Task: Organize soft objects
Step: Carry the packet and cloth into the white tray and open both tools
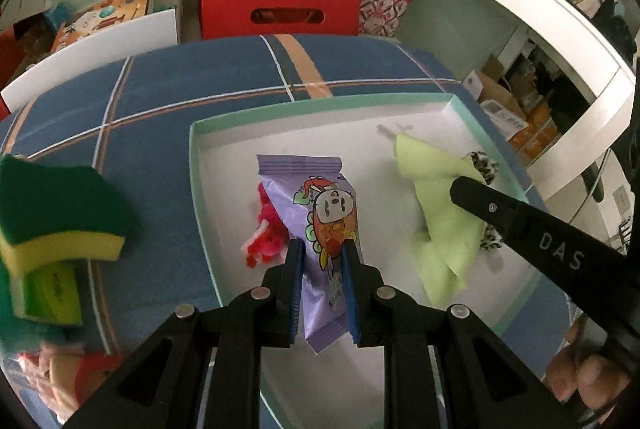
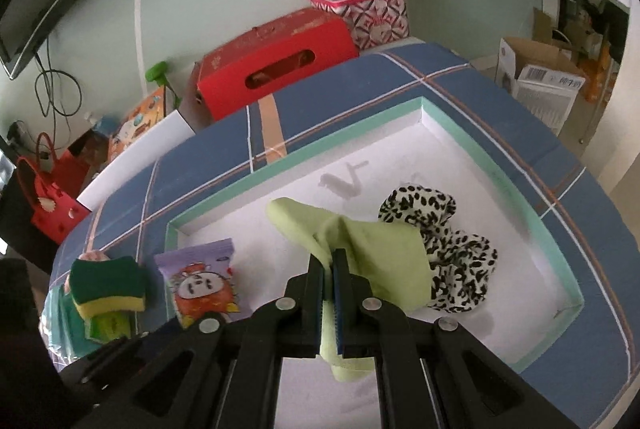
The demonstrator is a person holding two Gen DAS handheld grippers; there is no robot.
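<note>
A shallow white box with a mint rim (image 1: 320, 101) (image 2: 500, 169) lies on the blue plaid surface. My left gripper (image 1: 323, 249) is shut on a purple snack packet (image 1: 320, 213), held over the box; the packet also shows in the right wrist view (image 2: 200, 281). A red fluffy item (image 1: 266, 233) lies in the box beside it. My right gripper (image 2: 329, 261) is shut on a light green cloth (image 2: 376, 253) (image 1: 436, 225) over the box. A leopard-print scrunchie (image 2: 448, 249) lies in the box behind the cloth.
Green-and-yellow sponges (image 1: 56, 217) (image 2: 108, 289) are stacked left of the box, with other soft items (image 1: 60, 369) below. A red carton (image 1: 276, 5) (image 2: 272, 65), patterned boxes (image 2: 360, 9) and a white shelf (image 1: 520, 1) stand beyond the plaid surface.
</note>
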